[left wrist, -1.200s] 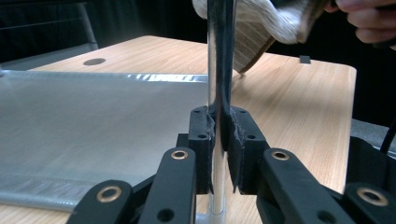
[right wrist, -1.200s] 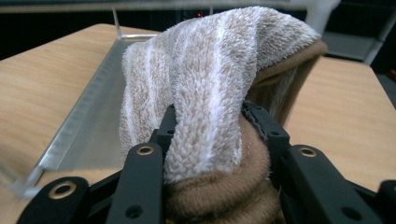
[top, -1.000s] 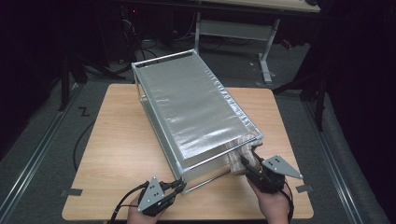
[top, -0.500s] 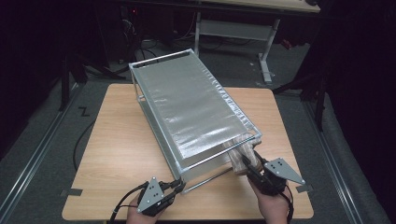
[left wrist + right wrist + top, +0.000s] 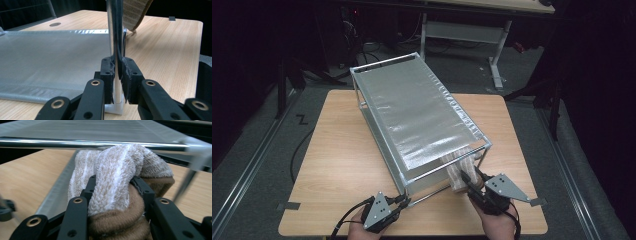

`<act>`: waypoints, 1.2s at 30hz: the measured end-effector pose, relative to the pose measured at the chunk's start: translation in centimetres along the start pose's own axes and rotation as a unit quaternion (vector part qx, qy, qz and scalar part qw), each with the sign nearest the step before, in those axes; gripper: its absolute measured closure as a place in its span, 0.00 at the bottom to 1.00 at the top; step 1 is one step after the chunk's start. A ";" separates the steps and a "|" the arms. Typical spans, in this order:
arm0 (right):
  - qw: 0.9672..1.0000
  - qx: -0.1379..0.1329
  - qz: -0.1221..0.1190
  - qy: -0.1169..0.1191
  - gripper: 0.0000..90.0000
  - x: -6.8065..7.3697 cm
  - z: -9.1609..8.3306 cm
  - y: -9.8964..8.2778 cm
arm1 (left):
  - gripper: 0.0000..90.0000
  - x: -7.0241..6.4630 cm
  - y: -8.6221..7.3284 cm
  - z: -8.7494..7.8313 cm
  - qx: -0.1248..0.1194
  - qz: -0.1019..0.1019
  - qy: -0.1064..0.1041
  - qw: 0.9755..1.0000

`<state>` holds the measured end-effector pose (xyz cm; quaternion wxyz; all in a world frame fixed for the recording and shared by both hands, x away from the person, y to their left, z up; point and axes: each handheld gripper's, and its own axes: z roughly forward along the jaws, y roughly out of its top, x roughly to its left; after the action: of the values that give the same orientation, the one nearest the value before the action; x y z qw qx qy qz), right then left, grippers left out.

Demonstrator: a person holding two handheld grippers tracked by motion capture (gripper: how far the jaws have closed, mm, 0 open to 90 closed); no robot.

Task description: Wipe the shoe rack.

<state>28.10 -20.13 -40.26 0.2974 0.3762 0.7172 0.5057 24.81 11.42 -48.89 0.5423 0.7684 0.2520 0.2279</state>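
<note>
A metal-framed rack (image 5: 417,115) with silver mesh shelves stands slantwise on the wooden table (image 5: 337,150). My left gripper (image 5: 404,201) is shut on the rack's near left upright post (image 5: 115,30); the left gripper view shows its jaws (image 5: 119,72) clamped on that post just above the corner foot, beside the lower mesh shelf (image 5: 50,55). My right gripper (image 5: 469,179) is shut on a rolled white and brown striped towel (image 5: 457,167) at the rack's near right end. The towel (image 5: 117,175) bulges between the jaws, right under the top rail (image 5: 62,143).
Bare table surface lies left of the rack and along the near edge. Behind the table stands a white desk frame (image 5: 492,35) on a dark floor. A black cable (image 5: 299,150) hangs off the table's left side.
My right gripper has drawn back a little toward the near edge with the towel still in it. The left gripper has stayed on the post.
</note>
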 end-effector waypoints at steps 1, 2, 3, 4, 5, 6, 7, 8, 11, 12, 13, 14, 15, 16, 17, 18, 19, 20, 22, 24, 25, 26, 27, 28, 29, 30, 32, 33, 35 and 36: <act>1.000 0.002 -0.003 0.005 0.70 0.3 0.0 0.0 | 0.88 0.0 0.0 0.0 0.000 0.001 0.000 1.000; 1.000 0.001 -0.010 0.013 0.70 0.9 0.0 0.1 | 0.88 0.0 0.0 0.0 0.000 0.001 0.000 1.000; 1.000 0.000 -0.012 0.021 0.70 1.4 0.1 0.1 | 0.88 0.0 0.0 0.0 -0.001 0.000 0.000 1.000; 0.999 0.000 -0.015 0.028 0.70 1.9 0.1 0.2 | 0.88 0.0 0.0 0.0 -0.001 0.001 -0.001 1.000; 0.999 0.000 -0.020 0.039 0.70 2.5 0.1 0.3 | 0.88 0.0 0.0 0.0 -0.001 0.001 -0.001 1.000; 0.999 0.000 -0.021 0.046 0.70 2.9 0.1 0.4 | 0.88 0.0 0.0 0.0 -0.002 0.001 -0.001 1.000; 0.998 0.000 -0.026 0.054 0.70 3.5 0.2 0.4 | 0.88 0.0 0.0 0.0 -0.002 0.001 -0.001 1.000; 0.998 0.000 -0.032 0.060 0.70 4.0 0.2 0.5 | 0.88 0.0 0.0 0.0 -0.001 0.001 -0.001 1.000; 0.996 -0.001 -0.047 0.081 0.70 5.5 0.2 0.8 | 0.88 0.0 0.0 0.0 0.000 0.002 -0.001 1.000; 0.995 -0.001 -0.050 0.088 0.70 6.0 0.2 0.9 | 0.88 0.0 0.0 0.0 0.000 0.002 -0.001 1.000; 0.994 -0.003 -0.054 0.095 0.70 6.4 0.2 0.9 | 0.88 0.0 0.0 0.0 0.000 0.002 -0.001 1.000; 0.993 -0.002 -0.056 0.102 0.70 6.8 0.1 1.0 | 0.88 0.0 0.0 0.1 0.000 0.002 -0.001 1.000; 0.992 -0.003 -0.059 0.110 0.70 7.3 0.1 1.0 | 0.88 0.0 0.0 0.1 0.000 0.003 -0.001 1.000; 0.992 -0.003 -0.061 0.114 0.70 7.6 0.1 1.1 | 0.88 0.0 0.0 0.1 0.000 0.002 -0.001 1.000; 0.991 -0.004 -0.065 0.119 0.70 7.9 0.1 1.1 | 0.88 0.0 0.0 0.1 -0.001 0.002 -0.001 1.000; 0.990 -0.003 -0.068 0.121 0.70 8.3 0.1 1.1 | 0.88 0.0 0.0 0.1 0.000 0.003 -0.001 1.000; 0.990 -0.005 -0.071 0.124 0.70 8.5 0.1 1.2 | 0.88 0.0 0.0 0.1 0.000 0.003 -0.001 1.000; 0.989 -0.004 -0.073 0.125 0.70 8.7 0.1 1.2 | 0.88 0.0 0.0 0.1 0.000 0.003 -0.001 1.000; 0.989 -0.006 -0.075 0.127 0.70 8.9 0.1 1.3 | 0.88 0.0 0.0 0.1 0.000 0.003 -0.001 1.000; 0.989 -0.006 -0.073 0.129 0.70 8.9 0.1 1.3 | 0.88 0.0 0.0 0.1 -0.001 0.002 -0.001 1.000; 0.989 -0.006 -0.072 0.130 0.70 8.9 0.1 1.3 | 0.88 0.0 0.0 0.1 -0.001 0.002 -0.002 1.000; 0.989 -0.007 -0.072 0.130 0.70 8.9 0.1 1.3 | 0.88 0.0 0.0 0.1 -0.001 0.002 -0.002 1.000; 0.989 -0.007 -0.072 0.130 0.70 8.9 0.1 1.3 | 0.88 0.0 0.0 0.1 -0.001 0.002 -0.002 1.000; 0.989 -0.007 -0.071 0.130 0.70 8.9 0.1 1.3 | 0.88 0.0 0.0 0.1 -0.001 0.002 -0.002 1.000; 0.989 -0.008 -0.072 0.129 0.70 8.9 0.1 1.3 | 0.88 0.0 0.0 0.1 0.000 0.002 -0.002 1.000; 0.989 -0.008 -0.073 0.128 0.70 9.0 0.1 1.3 | 0.88 0.0 0.0 0.1 0.000 0.002 -0.002 1.000; 0.989 -0.010 -0.073 0.126 0.70 8.9 0.1 1.2 | 0.88 0.0 0.0 0.1 0.000 0.002 -0.002 1.000; 0.990 -0.011 -0.071 0.124 0.70 8.8 0.1 1.2 | 0.88 0.0 0.0 0.1 0.000 0.002 -0.002 1.000; 0.991 -0.010 -0.069 0.118 0.70 8.6 0.1 1.2 | 0.88 0.0 0.0 0.1 0.000 0.002 -0.002 1.000; 0.991 -0.009 -0.067 0.114 0.70 8.4 0.2 1.1 | 0.88 0.0 0.0 0.1 0.001 0.001 -0.002 1.000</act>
<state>23.98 -12.78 -39.61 0.2501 0.2642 0.7653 0.5310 24.91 11.37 -48.87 0.5422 0.7696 0.2500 0.2264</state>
